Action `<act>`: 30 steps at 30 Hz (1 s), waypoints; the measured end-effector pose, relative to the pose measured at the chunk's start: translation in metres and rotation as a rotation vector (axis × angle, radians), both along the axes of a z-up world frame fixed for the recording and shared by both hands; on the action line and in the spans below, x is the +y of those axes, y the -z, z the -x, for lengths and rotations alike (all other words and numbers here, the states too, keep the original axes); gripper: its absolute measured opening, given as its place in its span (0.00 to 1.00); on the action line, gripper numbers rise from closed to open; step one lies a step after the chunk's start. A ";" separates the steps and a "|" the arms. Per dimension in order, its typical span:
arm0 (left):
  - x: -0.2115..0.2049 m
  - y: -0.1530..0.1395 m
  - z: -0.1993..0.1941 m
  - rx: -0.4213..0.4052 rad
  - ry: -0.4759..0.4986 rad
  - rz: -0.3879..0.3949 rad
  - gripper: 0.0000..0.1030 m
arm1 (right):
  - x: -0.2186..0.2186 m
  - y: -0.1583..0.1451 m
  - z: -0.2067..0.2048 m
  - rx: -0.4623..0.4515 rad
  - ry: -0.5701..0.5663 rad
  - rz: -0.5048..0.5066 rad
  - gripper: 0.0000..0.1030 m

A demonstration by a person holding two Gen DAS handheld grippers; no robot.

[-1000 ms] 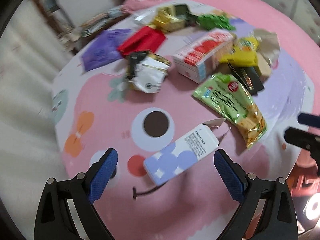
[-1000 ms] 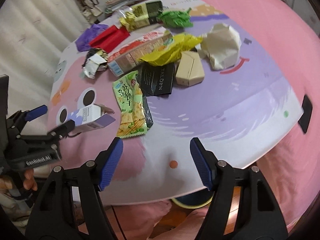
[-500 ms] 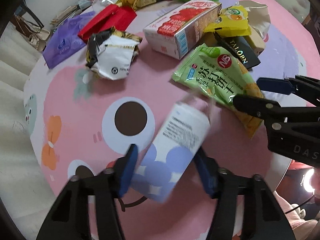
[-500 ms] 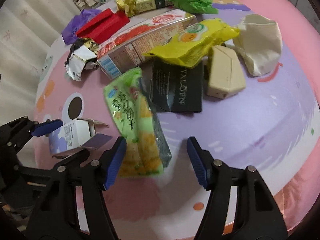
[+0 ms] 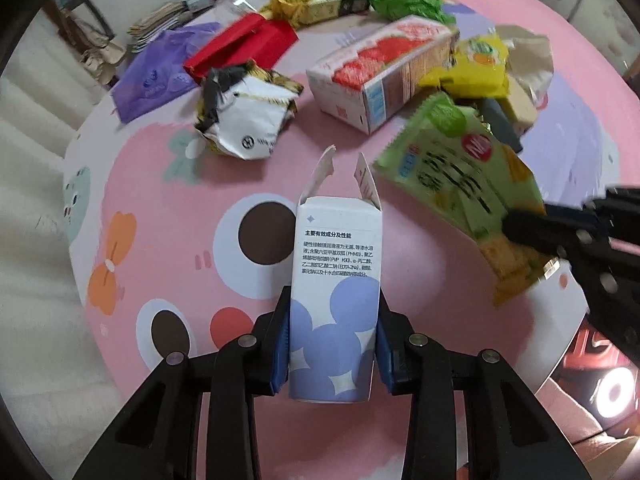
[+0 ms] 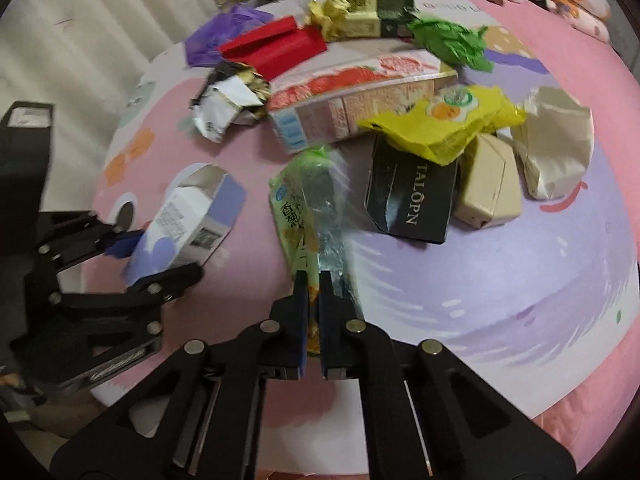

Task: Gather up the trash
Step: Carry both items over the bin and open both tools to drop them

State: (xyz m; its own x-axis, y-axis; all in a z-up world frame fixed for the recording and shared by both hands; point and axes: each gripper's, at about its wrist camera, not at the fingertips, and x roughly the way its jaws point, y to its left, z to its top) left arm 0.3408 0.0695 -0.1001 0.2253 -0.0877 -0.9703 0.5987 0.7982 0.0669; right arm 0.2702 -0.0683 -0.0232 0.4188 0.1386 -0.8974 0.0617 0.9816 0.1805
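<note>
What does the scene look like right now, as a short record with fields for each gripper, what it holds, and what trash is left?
left gripper: jaws shut on the blue and white box, open flaps pointing away
right gripper: jaws shut on the green snack bag
surface: round table with a pink and purple cartoon print
trash left: strawberry carton, yellow wrapper, black packet, red box, crumpled white wrapper

- Soft, even indoor light, with faint shadows under the litter
- Strong fisheye bending and dark corners at every edge
- Motion blur smears the green snack packet point(image 6: 310, 216)
- A glaring ring light point(image 5: 610, 394) burns at lower right
</note>
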 end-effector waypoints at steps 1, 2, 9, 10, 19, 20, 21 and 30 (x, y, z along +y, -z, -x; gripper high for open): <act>-0.002 -0.002 0.001 -0.002 -0.015 0.003 0.34 | -0.002 -0.005 0.003 -0.005 -0.012 -0.011 0.02; -0.003 -0.006 0.003 -0.002 -0.033 0.011 0.34 | -0.004 -0.009 0.006 -0.009 -0.020 -0.021 0.02; -0.007 -0.048 0.027 -0.048 -0.198 0.066 0.34 | -0.029 -0.047 0.039 -0.073 -0.144 -0.088 0.01; -0.008 -0.053 0.032 -0.056 -0.220 0.073 0.34 | -0.031 -0.051 0.042 -0.081 -0.161 -0.093 0.01; -0.048 -0.088 0.151 -0.175 -0.472 0.153 0.34 | -0.087 -0.069 0.123 -0.096 -0.357 -0.123 0.01; -0.054 -0.089 0.166 -0.181 -0.490 0.160 0.34 | -0.094 -0.068 0.133 -0.093 -0.367 -0.127 0.01; -0.059 -0.088 0.180 -0.184 -0.507 0.164 0.34 | -0.101 -0.066 0.143 -0.087 -0.377 -0.129 0.01; -0.107 -0.047 0.297 -0.090 -0.479 0.085 0.34 | -0.154 -0.020 0.230 0.029 -0.370 -0.163 0.01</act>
